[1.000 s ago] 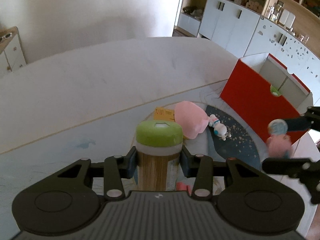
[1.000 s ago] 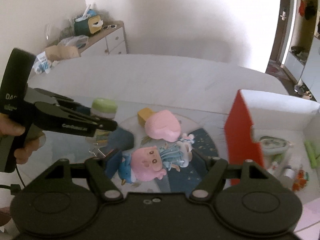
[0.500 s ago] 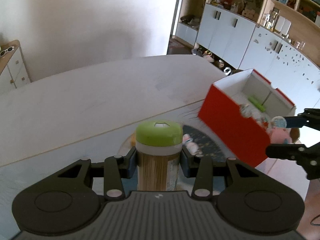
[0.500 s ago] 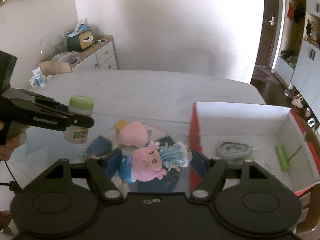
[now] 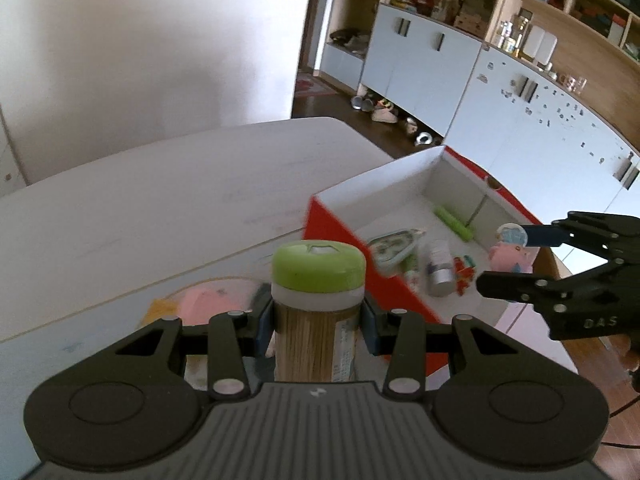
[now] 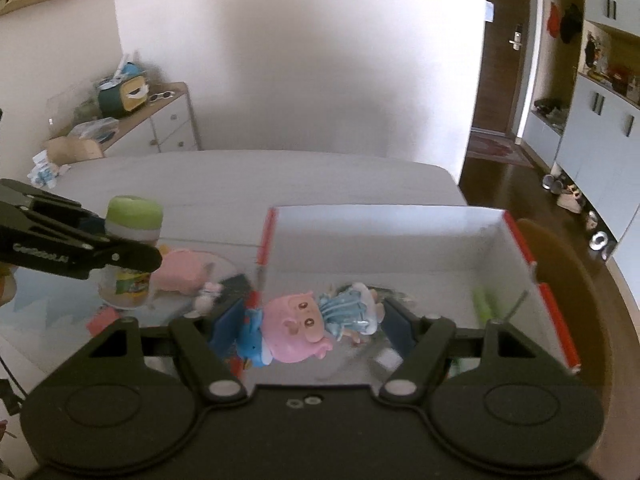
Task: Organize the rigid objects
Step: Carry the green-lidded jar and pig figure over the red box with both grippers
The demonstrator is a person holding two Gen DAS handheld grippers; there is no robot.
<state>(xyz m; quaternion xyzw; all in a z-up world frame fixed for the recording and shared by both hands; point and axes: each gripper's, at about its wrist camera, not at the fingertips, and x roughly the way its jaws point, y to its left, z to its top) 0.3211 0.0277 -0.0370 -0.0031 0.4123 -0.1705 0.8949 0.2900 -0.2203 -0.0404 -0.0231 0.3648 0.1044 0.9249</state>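
If released carelessly over the red box (image 6: 524,248), the doll (image 6: 308,322) clamped in the right gripper (image 6: 312,320) or the jar (image 5: 318,304) clamped in the left gripper (image 5: 318,322) could be tipped out.

A wooden dresser (image 6: 160,120) is standing against the wall beyond the white table (image 6: 260,176). Sunglasses (image 6: 162,97) and a teal tissue box (image 6: 120,98) are sitting on the dresser's top. White cabinets (image 5: 460,80) are lining the wall past the table's far end, with open wooden shelves (image 5: 540,4) running above them. Shoes (image 5: 376,108) are lying on the dark floor below the cabinets.
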